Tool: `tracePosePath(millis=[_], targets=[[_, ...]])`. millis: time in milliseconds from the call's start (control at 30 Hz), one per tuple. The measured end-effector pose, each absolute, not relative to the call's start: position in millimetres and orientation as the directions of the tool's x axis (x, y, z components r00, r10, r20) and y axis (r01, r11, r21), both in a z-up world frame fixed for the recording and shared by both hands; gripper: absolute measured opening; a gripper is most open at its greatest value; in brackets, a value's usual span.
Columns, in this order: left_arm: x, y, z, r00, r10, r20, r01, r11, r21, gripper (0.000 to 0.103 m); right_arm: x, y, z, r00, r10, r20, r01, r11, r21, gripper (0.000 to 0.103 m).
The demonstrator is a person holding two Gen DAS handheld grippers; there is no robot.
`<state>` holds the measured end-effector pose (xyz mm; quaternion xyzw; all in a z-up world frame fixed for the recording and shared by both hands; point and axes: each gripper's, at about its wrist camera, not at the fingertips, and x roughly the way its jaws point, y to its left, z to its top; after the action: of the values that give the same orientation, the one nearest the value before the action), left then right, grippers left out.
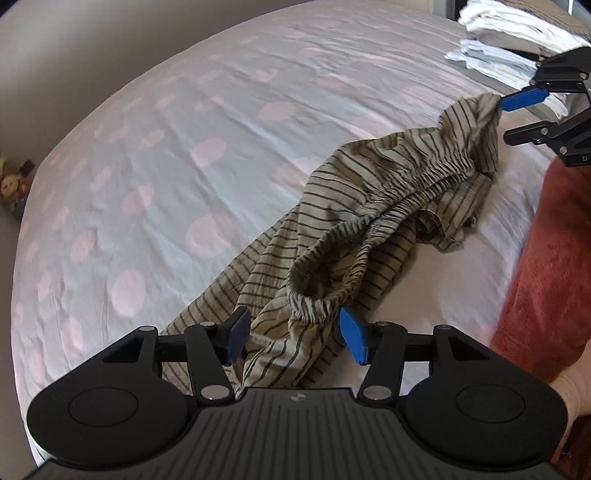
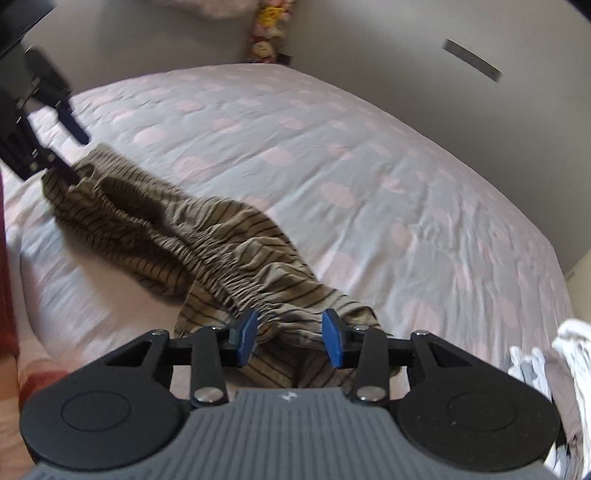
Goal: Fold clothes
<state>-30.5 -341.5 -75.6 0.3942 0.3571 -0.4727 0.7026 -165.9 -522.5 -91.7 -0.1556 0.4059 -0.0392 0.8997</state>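
Olive striped shorts point(image 1: 369, 206) with an elastic waistband lie stretched across the bed between my two grippers; they also show in the right wrist view point(image 2: 207, 236). My left gripper point(image 1: 291, 338) is open, its blue pads either side of one end of the waistband. My right gripper point(image 2: 290, 341) is open too, with the other waistband end between its pads. In the left wrist view the right gripper point(image 1: 506, 118) is at the far right, at the raised corner of the shorts. In the right wrist view the left gripper point(image 2: 70, 155) is at the upper left.
The bed sheet point(image 1: 166, 155) is pale blue-grey with pink dots. A stack of folded white laundry point(image 1: 517, 40) sits at the far right corner and shows in the right wrist view point(image 2: 546, 365). A red blanket point(image 1: 554, 266) lies on the right. Soft toys point(image 2: 267, 26) stand by the wall.
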Motion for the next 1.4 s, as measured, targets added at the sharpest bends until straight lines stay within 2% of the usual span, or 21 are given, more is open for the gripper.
tracePosePath(millis=[167,400,433,467,533,600,633,767,867,933,1033,1100,1167,1300,1400], targets=[[-42,-362,-101,0.280,-0.372,-0.885,0.959,0.156,0.238,0.054,-147,-494,-120,0.645,-0.181,-0.742,-0.218,0.887,-0.406,0.043],[-45,-384,-143,0.327,-0.317,-0.891,0.945,0.107,0.308,0.054,-134,-481,-145,0.634,-0.189,-0.750,-0.290,0.840,-0.458,0.045],[-41,-385,-146,0.334,-0.307,-0.891,0.943,0.117,0.312,0.051,-133,-480,-148,0.635,-0.196,-0.747,-0.295,0.832,-0.470,0.045],[-37,-385,-148,0.332,-0.297,-0.895,0.943,0.132,0.306,0.036,-133,-480,-150,0.636,-0.203,-0.745,-0.300,0.824,-0.481,0.046],[-27,-384,-151,0.325,-0.282,-0.903,0.944,0.162,0.289,0.016,-133,-480,-155,0.639,-0.220,-0.737,-0.317,0.798,-0.513,0.047],[-17,-380,-148,0.306,-0.299,-0.904,0.946,0.200,0.254,0.011,-135,-482,-159,0.642,-0.240,-0.728,-0.329,0.772,-0.544,0.046],[-14,-378,-146,0.308,-0.308,-0.900,0.945,0.211,0.251,0.010,-134,-485,-161,0.642,-0.253,-0.724,-0.323,0.767,-0.555,0.043],[-12,-371,-146,0.333,-0.333,-0.882,0.938,0.212,0.274,0.009,-128,-506,-155,0.646,-0.261,-0.717,-0.227,0.832,-0.507,0.010],[-20,-370,-153,0.378,-0.339,-0.861,0.925,0.172,0.338,0.008,-120,-532,-147,0.617,-0.241,-0.749,-0.111,0.916,-0.386,0.009],[-28,-371,-158,0.415,-0.341,-0.843,0.909,0.132,0.395,0.008,-116,-553,-147,0.565,-0.239,-0.790,-0.018,0.953,-0.301,0.000],[-30,-376,-163,0.439,-0.335,-0.833,0.896,0.099,0.432,0.007,-117,-577,-151,0.510,-0.206,-0.835,0.064,0.977,-0.202,0.000],[-31,-376,-163,0.442,-0.339,-0.830,0.894,0.097,0.437,0.007,-124,-579,-148,0.519,-0.195,-0.832,0.069,0.980,-0.187,0.000],[-33,-377,-163,0.448,-0.344,-0.825,0.891,0.097,0.444,0.007,-132,-571,-142,0.553,-0.207,-0.807,0.040,0.974,-0.222,0.006],[-38,-376,-161,0.499,-0.358,-0.789,0.862,0.106,0.496,0.007,-144,-534,-134,0.635,-0.202,-0.746,-0.111,0.931,-0.347,0.007],[-45,-375,-160,0.538,-0.369,-0.757,0.834,0.103,0.542,0.007,-148,-503,-137,0.667,-0.199,-0.718,-0.247,0.851,-0.465,0.025]])
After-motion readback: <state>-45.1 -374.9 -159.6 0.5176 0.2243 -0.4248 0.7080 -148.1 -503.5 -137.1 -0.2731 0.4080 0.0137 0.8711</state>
